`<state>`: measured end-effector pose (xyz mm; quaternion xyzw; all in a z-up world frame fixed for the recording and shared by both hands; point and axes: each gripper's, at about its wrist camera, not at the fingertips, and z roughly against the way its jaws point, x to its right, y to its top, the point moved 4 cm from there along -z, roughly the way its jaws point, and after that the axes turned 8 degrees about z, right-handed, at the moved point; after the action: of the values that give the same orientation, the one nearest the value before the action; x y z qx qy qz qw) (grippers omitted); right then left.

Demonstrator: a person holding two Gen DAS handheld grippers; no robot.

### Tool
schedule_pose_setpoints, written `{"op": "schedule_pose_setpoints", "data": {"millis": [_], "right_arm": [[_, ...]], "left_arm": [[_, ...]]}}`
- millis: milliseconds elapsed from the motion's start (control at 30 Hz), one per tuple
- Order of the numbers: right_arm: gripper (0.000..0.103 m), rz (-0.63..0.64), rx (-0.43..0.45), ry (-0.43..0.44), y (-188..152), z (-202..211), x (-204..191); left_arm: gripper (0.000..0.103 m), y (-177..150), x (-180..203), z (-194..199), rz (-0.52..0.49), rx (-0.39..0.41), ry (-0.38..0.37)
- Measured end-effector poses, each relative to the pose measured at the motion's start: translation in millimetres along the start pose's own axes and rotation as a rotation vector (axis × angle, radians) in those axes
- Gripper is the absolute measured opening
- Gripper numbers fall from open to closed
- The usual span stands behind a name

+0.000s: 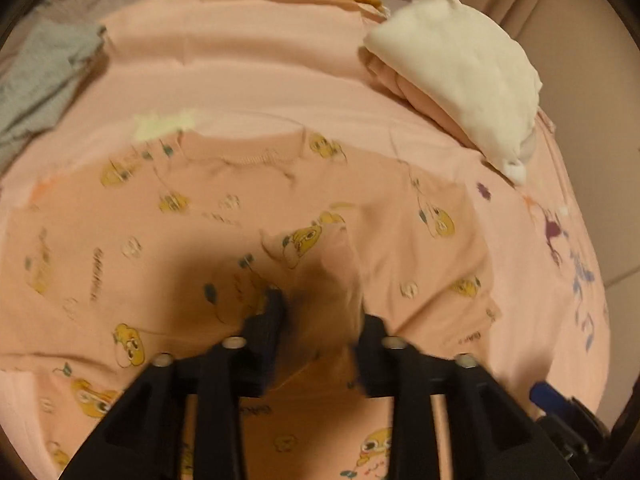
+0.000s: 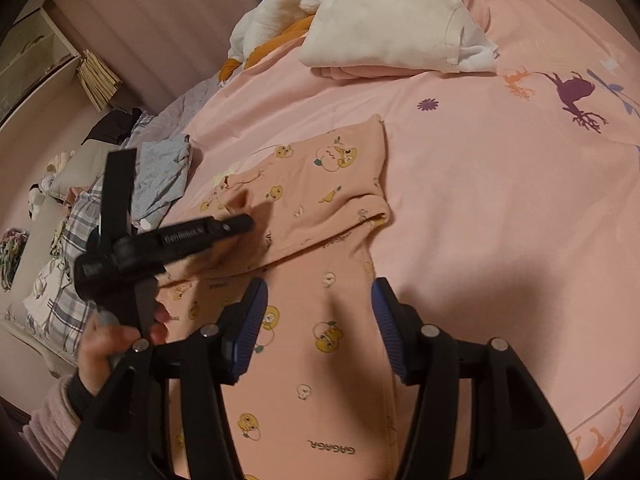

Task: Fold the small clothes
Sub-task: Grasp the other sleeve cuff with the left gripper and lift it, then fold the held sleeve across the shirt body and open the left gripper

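Left to right in the right wrist view. A grey garment [image 2: 162,178] lies crumpled at the left margin of the bed sheet [image 2: 500,208], apparently waiting its turn. Next is the person's hand [image 2: 102,346], which carries the left gripper [image 2: 240,222] low over the folded-over part of the peach printed garment [image 2: 316,208]. In the left wrist view the left gripper [image 1: 320,312] has its jaws partly apart with a raised ridge of cloth standing between them; blur hides whether the pads press on it.

The peach printed garment lies flat at the centre of the bed sheet, its upper portion laid across itself, probably one fold made and more remaining. The right gripper [image 2: 318,320] hangs above the lower portion, jaws parted, nothing held, the cloth lying flat below.

At upper right a stack of folded clothes [image 2: 396,20] sits clear of the work area.
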<state>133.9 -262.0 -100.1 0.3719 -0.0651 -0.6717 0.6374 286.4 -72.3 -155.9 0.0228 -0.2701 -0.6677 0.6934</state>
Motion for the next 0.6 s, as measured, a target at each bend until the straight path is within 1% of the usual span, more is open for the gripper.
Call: {"op": "schedule_pose_setpoints", "data": {"millis": [33,67,100,167,233,267,367,467,533,600], "right_arm": [[0.06,-0.009,0.002,0.022,3.2,-1.6,-2.4],[0.06,-0.018,0.004,0.041,5.9,-3.2,-4.7],[0.06,-0.032,0.007,0.066,10.4,-6.0,-8.2],[0.06,-0.047,0.013,0.099,18.0,-11.5,-16.8],[0.06,-0.052,0.008,0.139,25.1,-22.0,-28.8],[0.06,-0.048,-0.006,0.159,27.2,-28.6,-34.3],[0.06,-0.032,-0.069,0.199,34.0,-59.0,-53.3],[0.06,0.009,-0.111,0.163,41.9,-91.3,-68.3],[0.058,0.053,-0.134,0.109,46.4,-114.9,-76.3],[0.05,0.083,-0.175,0.062,46.6,-135.4,-80.2]], "left_arm": [[0.058,-1.3,0.1,2.9,0.001,-0.001,-0.015],[0.071,-1.6,-1.3,8.3,0.002,0.009,-0.024],[0.073,-2.4,-1.8,14.8,-0.007,0.025,-0.035],[0.074,-1.0,-4.1,28.6,-0.018,0.058,-0.039],[0.074,2.1,-11.5,44.3,0.003,0.086,-0.056],[0.074,3.5,-17.6,52.1,0.017,0.1,-0.062],[0.074,2.3,-44.3,73.9,0.04,0.148,-0.032],[0.074,-6.6,-85.9,94.9,0.09,0.188,0.016],[0.074,-12.8,-111.4,104.3,0.131,0.196,0.036],[0.074,-21.7,-142.5,114.1,0.189,0.202,0.054]]}}
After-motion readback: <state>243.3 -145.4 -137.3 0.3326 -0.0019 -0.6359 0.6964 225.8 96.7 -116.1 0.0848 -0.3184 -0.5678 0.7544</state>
